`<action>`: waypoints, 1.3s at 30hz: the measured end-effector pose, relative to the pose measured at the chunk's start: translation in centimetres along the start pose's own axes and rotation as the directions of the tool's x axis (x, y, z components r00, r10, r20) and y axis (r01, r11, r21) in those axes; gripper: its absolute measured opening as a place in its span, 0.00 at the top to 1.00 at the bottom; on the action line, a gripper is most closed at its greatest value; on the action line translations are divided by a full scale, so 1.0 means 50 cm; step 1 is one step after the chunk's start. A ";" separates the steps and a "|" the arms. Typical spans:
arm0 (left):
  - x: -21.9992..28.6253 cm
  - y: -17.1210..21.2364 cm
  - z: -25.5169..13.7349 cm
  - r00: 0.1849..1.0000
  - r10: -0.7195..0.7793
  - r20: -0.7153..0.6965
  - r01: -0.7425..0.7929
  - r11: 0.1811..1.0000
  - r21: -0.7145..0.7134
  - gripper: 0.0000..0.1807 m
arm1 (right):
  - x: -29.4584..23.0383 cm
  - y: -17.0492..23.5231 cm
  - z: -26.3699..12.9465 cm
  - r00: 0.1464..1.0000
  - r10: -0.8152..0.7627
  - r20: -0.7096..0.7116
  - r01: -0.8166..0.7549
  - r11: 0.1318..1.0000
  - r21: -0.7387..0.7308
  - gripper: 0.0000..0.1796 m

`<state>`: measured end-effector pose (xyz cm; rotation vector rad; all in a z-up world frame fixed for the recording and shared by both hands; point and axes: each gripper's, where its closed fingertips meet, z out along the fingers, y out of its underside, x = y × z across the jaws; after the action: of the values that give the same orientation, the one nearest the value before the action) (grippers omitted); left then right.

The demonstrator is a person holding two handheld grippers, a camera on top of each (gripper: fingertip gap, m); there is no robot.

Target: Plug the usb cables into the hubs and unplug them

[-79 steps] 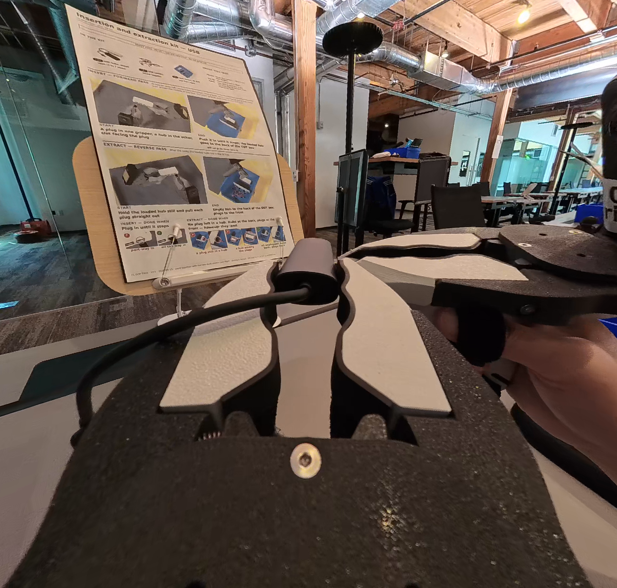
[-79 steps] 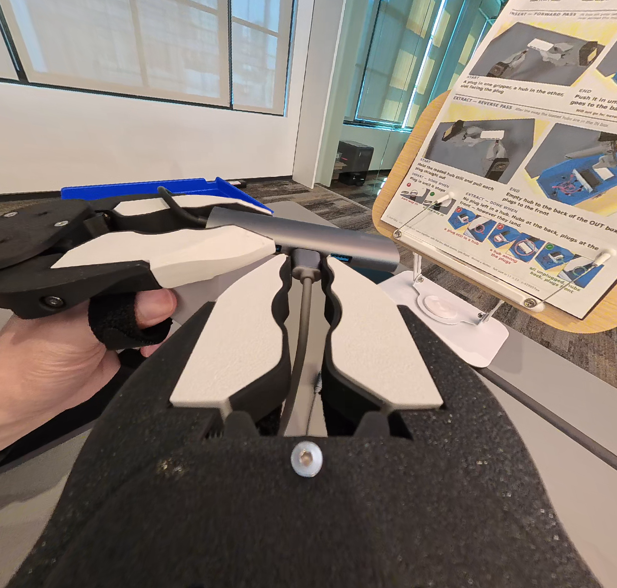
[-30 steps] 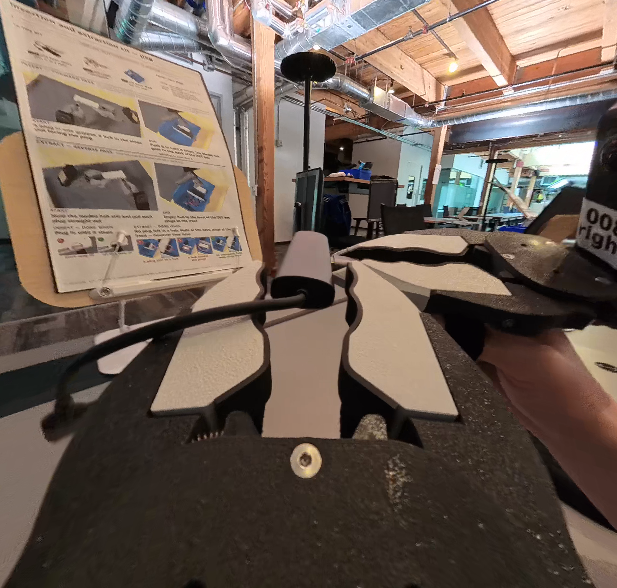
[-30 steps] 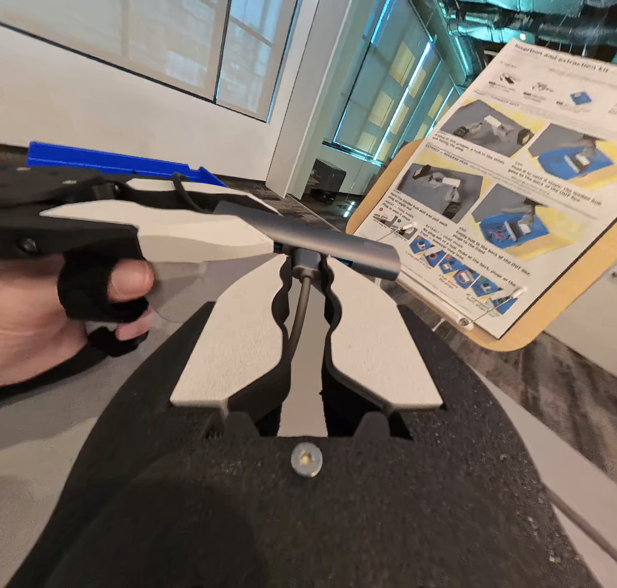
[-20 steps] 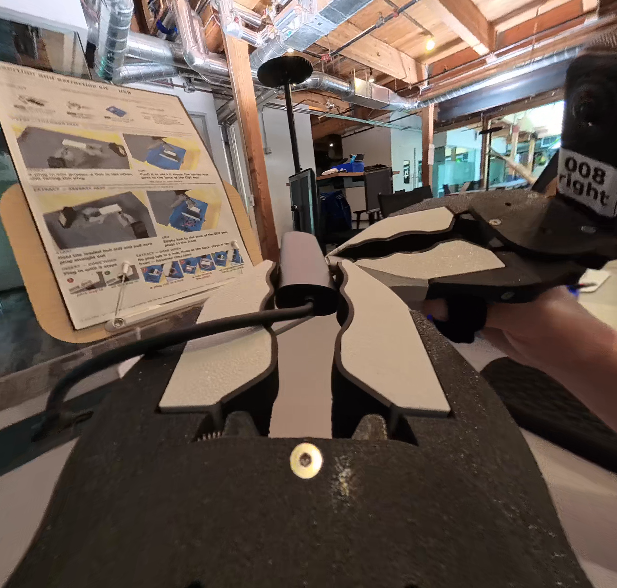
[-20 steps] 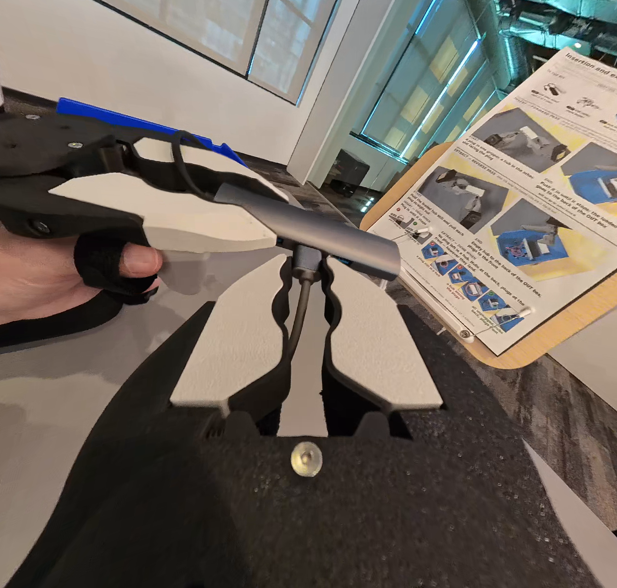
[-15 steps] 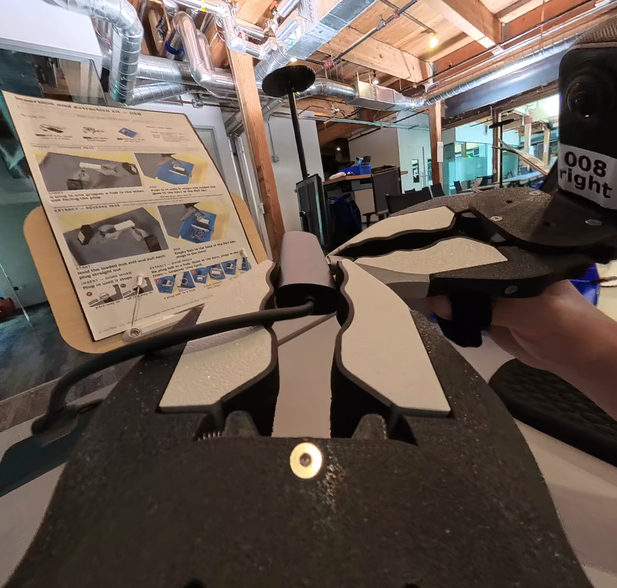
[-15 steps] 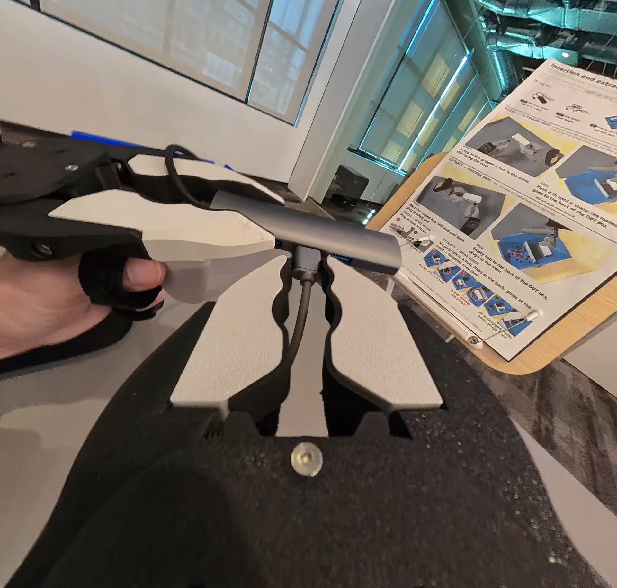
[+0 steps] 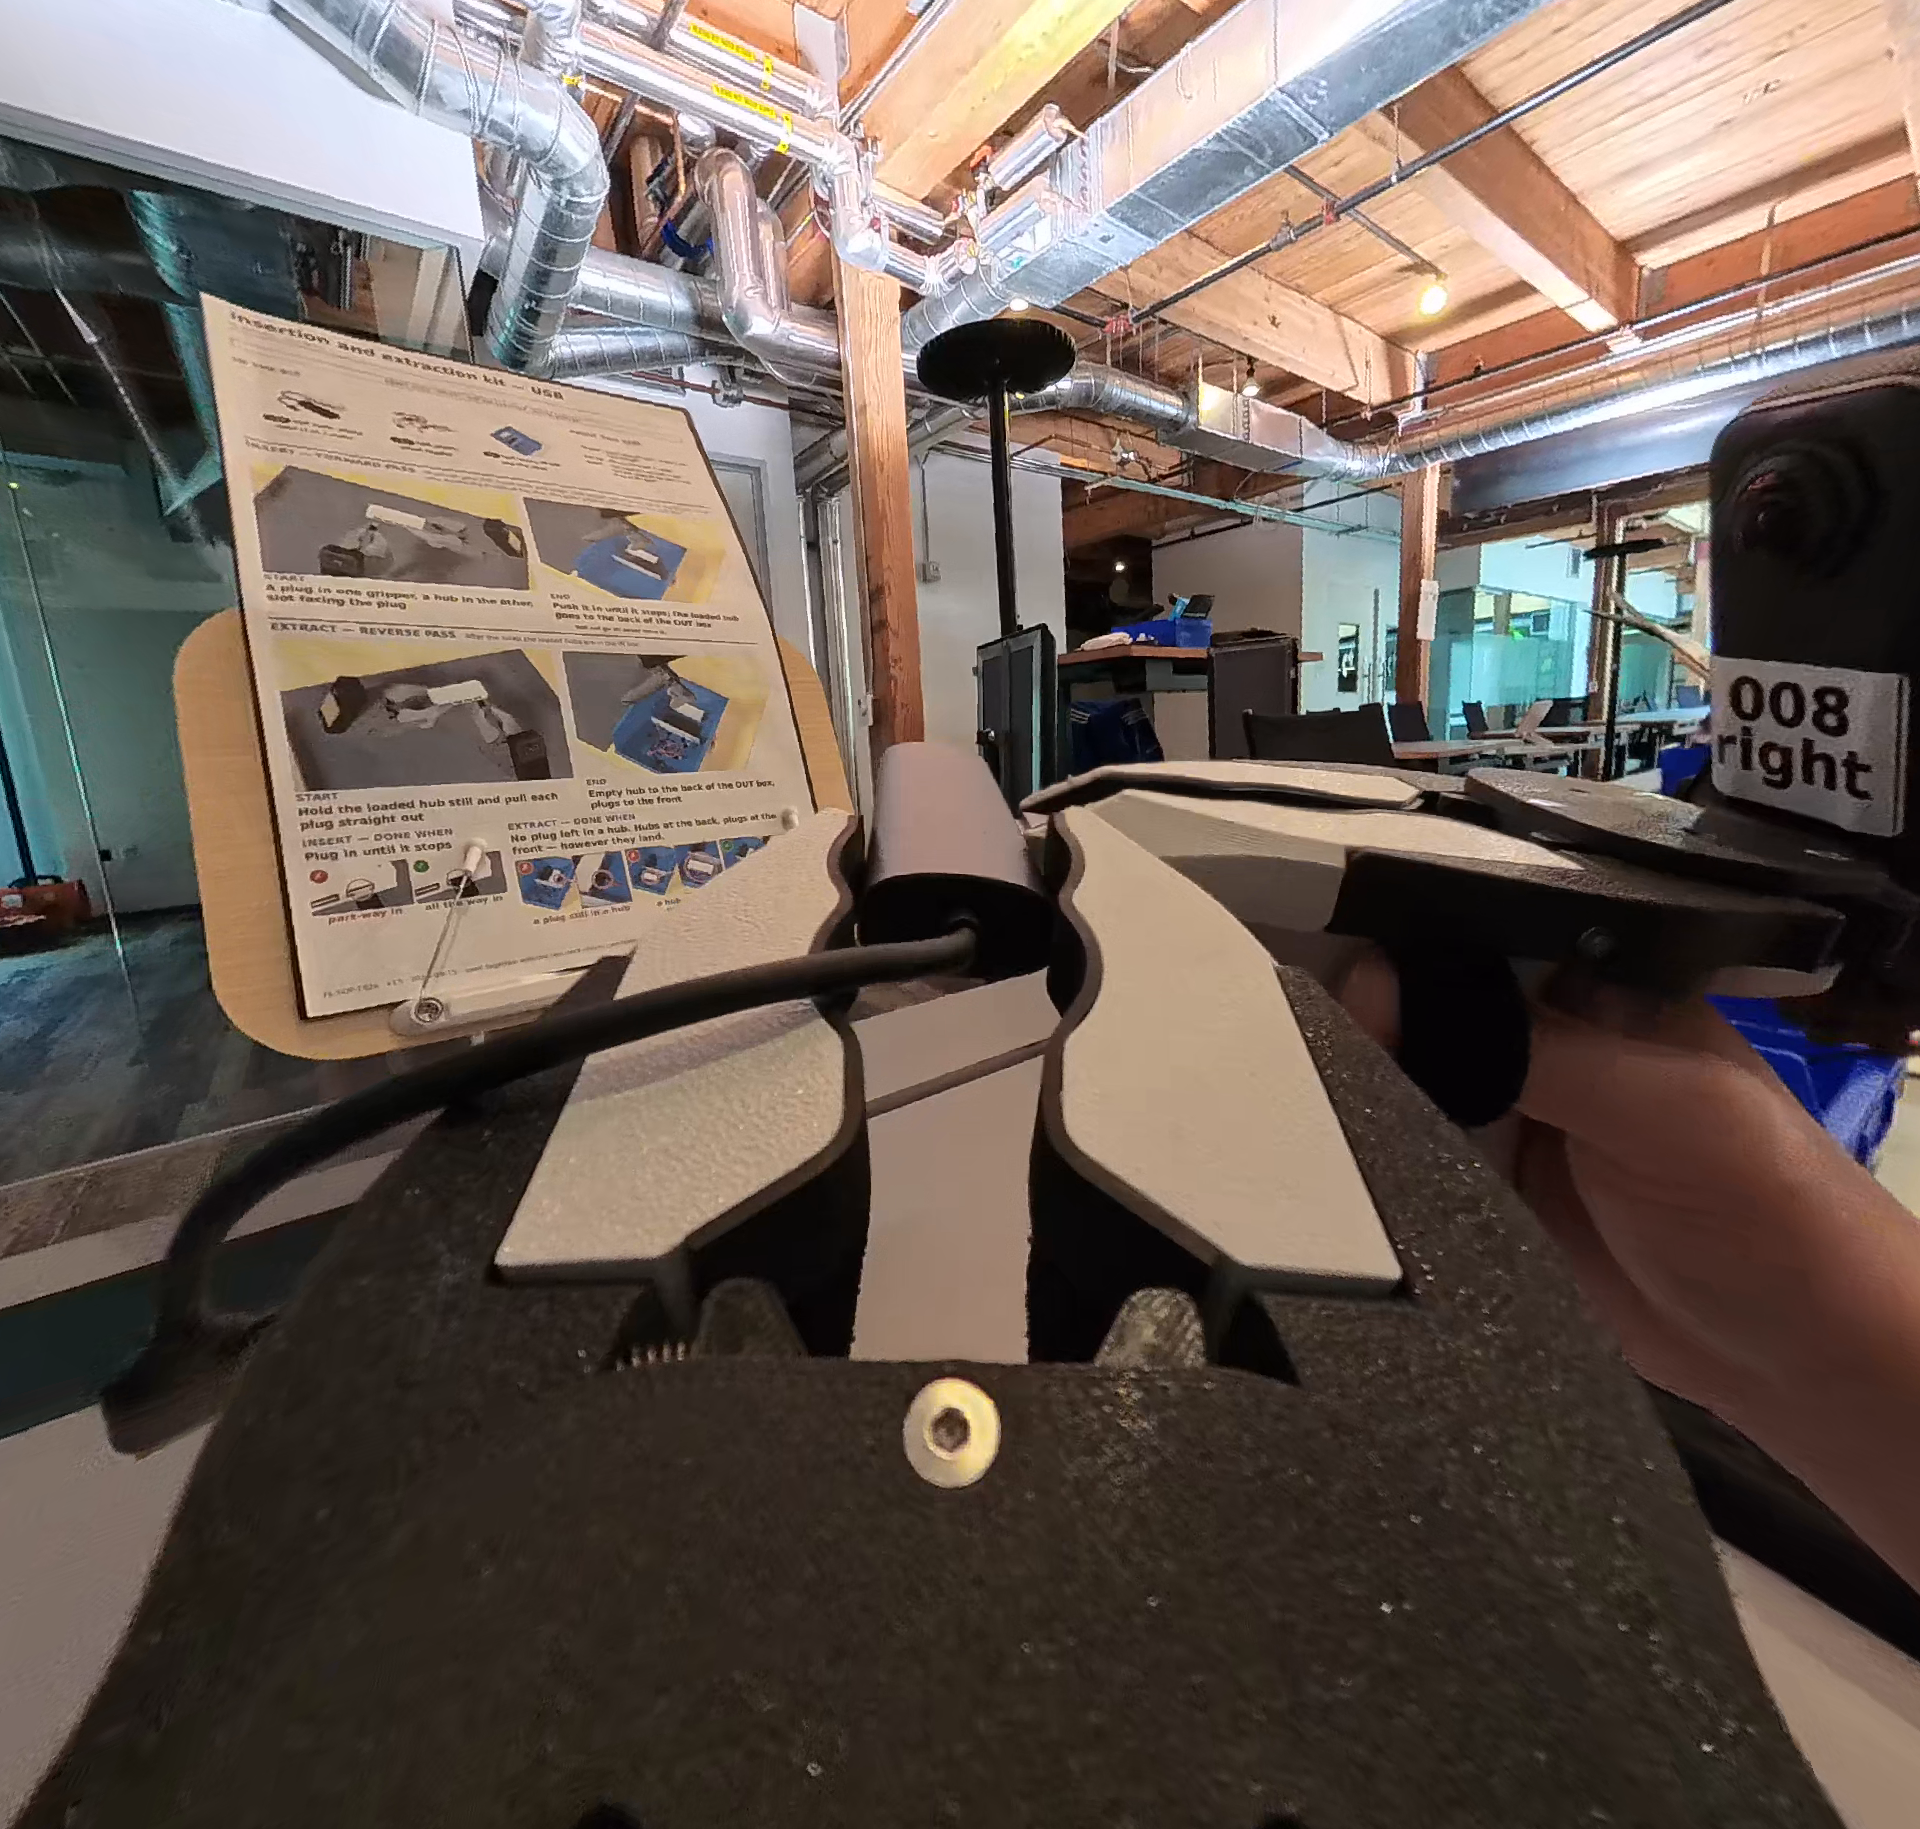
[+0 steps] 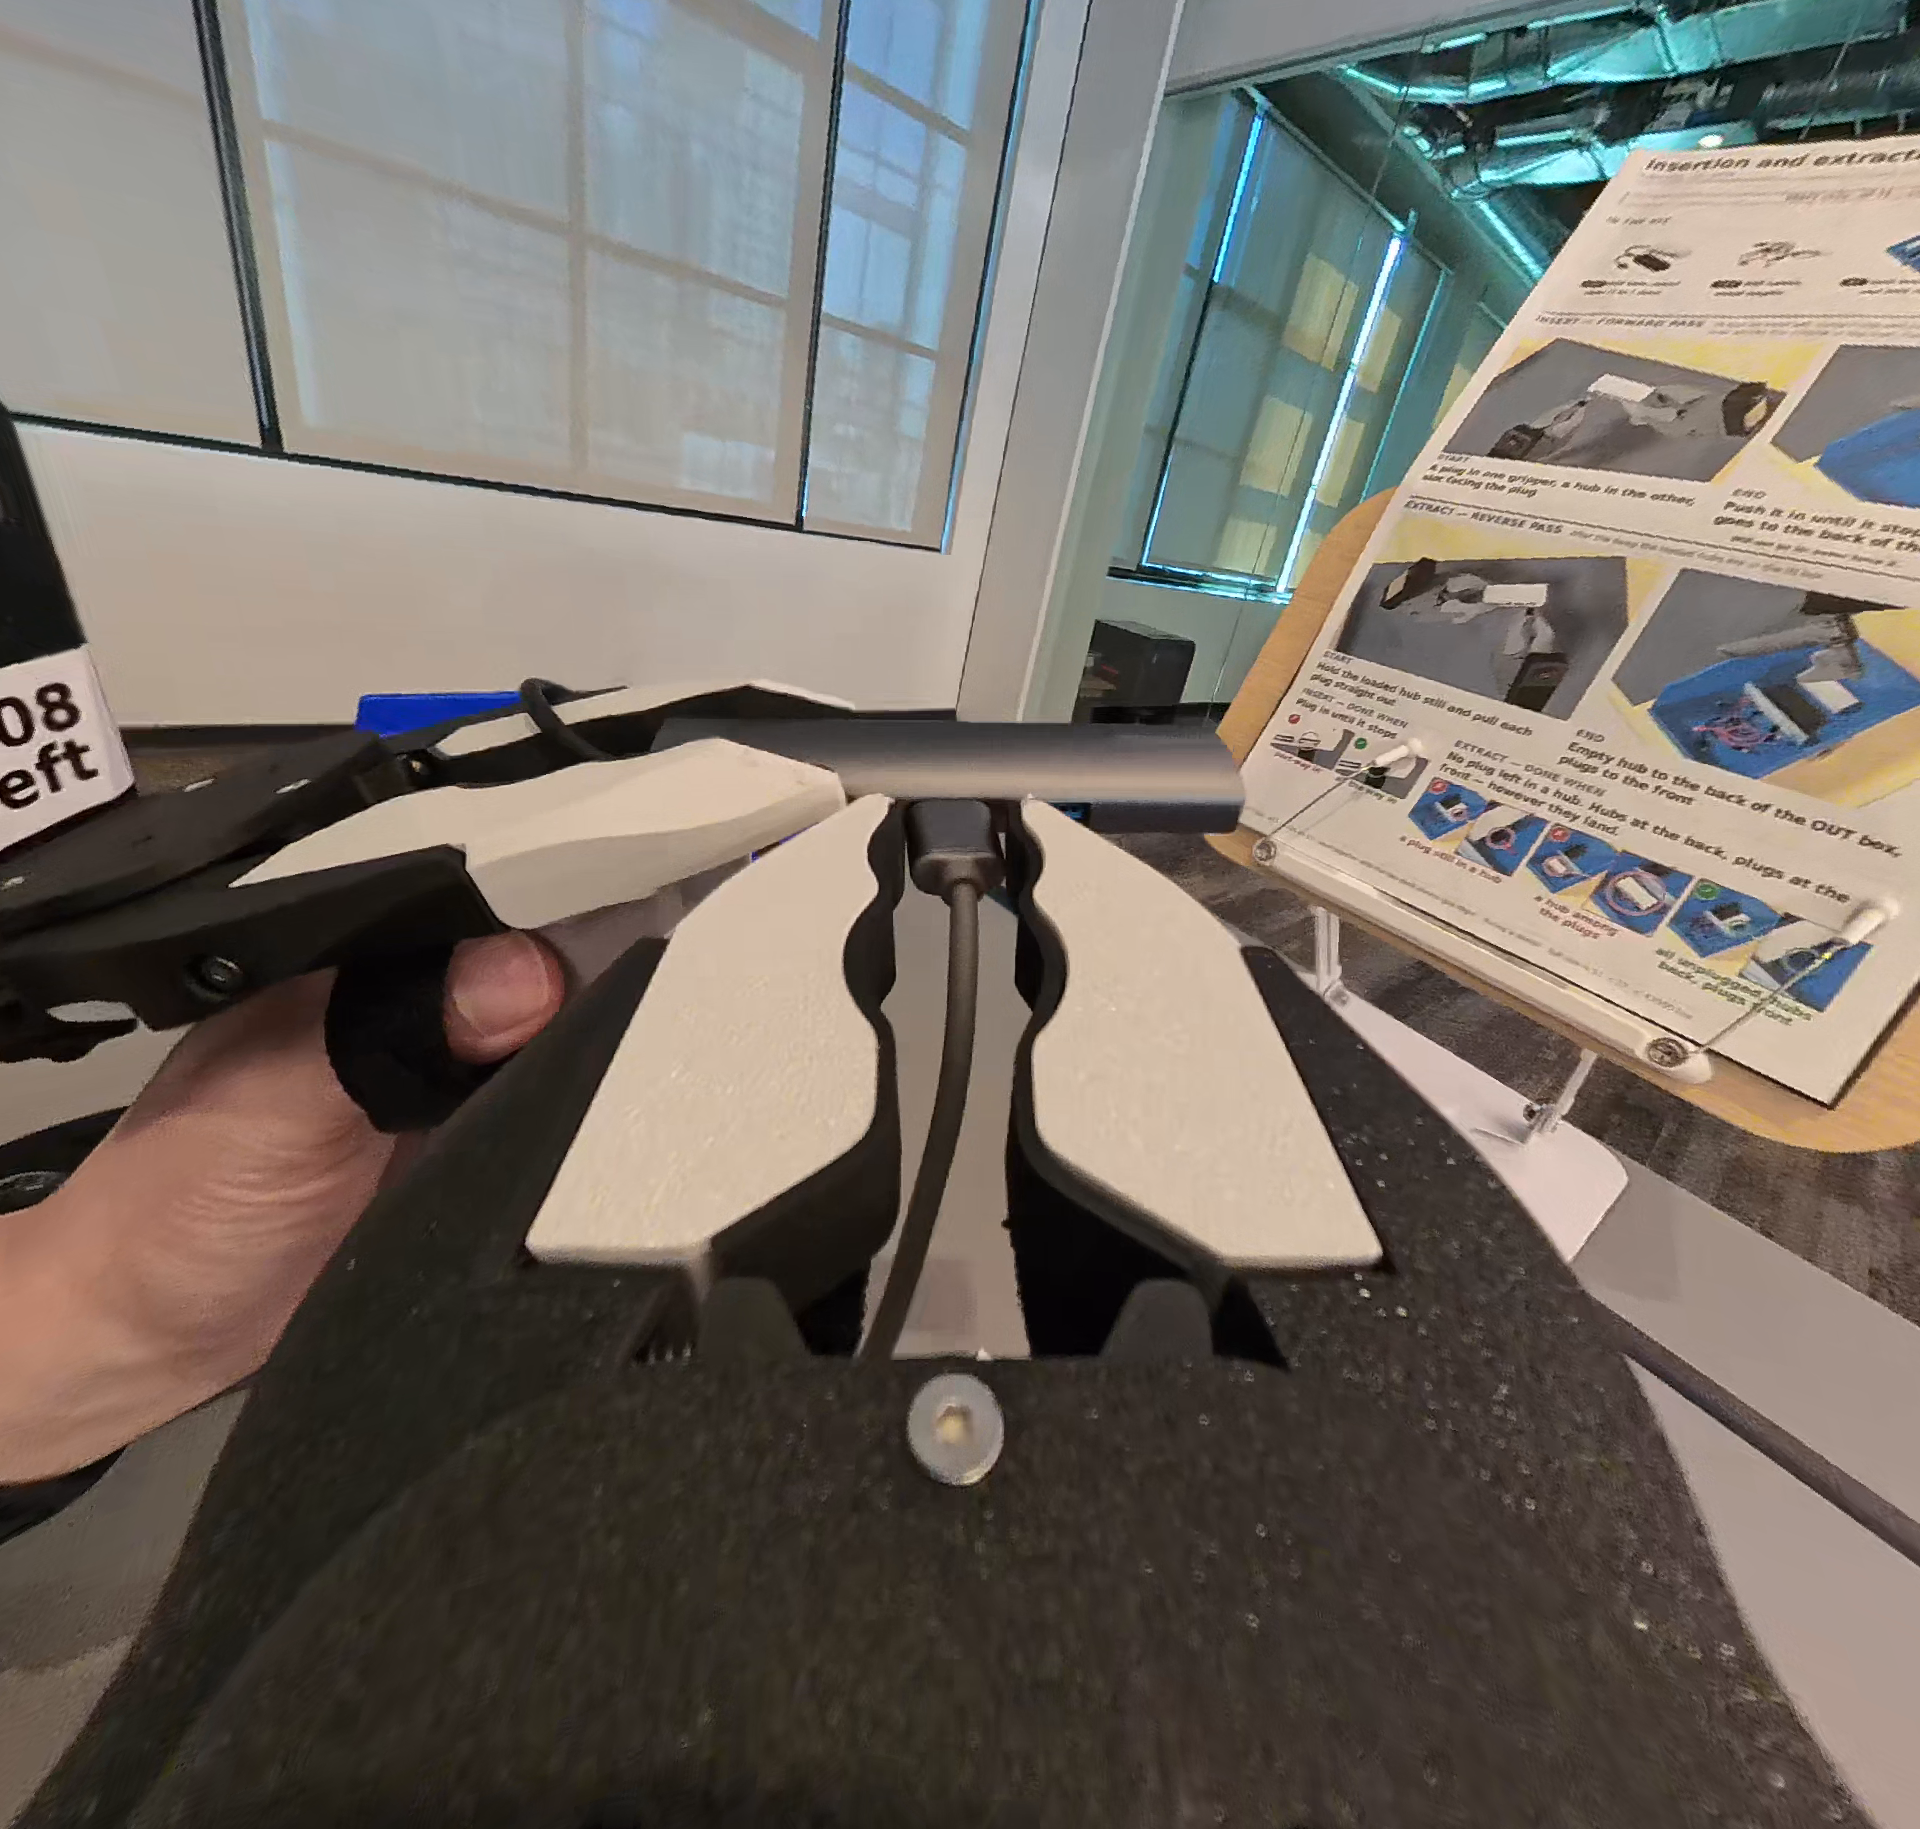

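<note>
My left gripper point(image 9: 951, 844) is shut on a slim dark grey USB hub point(image 9: 940, 834), held end-on above the table. The hub's own black cable point(image 9: 499, 1052) loops off to the left. In the right wrist view the hub point(image 10: 1039, 759) lies crosswise, held by the left gripper point(image 10: 665, 813). My right gripper point(image 10: 954, 823) is shut on a dark USB plug point(image 10: 951, 832) that sits in the hub's side. The plug's cable point(image 10: 951, 1052) runs back between the fingers. In the left wrist view the right gripper point(image 9: 1195, 813) comes in from the right.
An instruction sheet on a wooden stand point(image 9: 488, 678) stands behind the grippers, also in the right wrist view point(image 10: 1662, 740). The grey table point(image 9: 62, 1623) lies below. A blue bin point(image 9: 1808, 1083) is at the right, and a blue edge point(image 10: 436, 711) shows behind the left gripper. My left and right fingertips are right by each other.
Both grippers have moved and turned together with hub and plug joined. The hub now lies level in the right wrist view. Both grips are unchanged.
</note>
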<state>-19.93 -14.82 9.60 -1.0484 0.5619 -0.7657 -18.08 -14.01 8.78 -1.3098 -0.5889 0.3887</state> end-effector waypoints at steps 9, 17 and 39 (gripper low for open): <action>-0.008 -0.005 -0.007 0.998 -0.059 0.009 0.059 0.998 0.034 0.82 | -0.006 0.001 0.004 1.000 -0.018 0.013 0.018 0.999 -0.038 0.89; -0.014 -0.002 -0.009 0.997 -0.074 0.014 0.074 0.997 0.025 0.82 | -0.015 0.021 0.009 0.993 0.099 0.070 -0.092 0.992 -0.086 0.91; 0.011 0.027 -0.002 0.993 0.003 -0.117 -0.025 0.982 -0.188 0.82 | 0.001 0.017 -0.012 0.981 -0.189 0.051 0.195 0.959 -0.205 0.91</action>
<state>-19.27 -14.92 8.32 -1.1784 0.7526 -0.7753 -17.64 -14.27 7.87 -1.4348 -0.7933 0.1904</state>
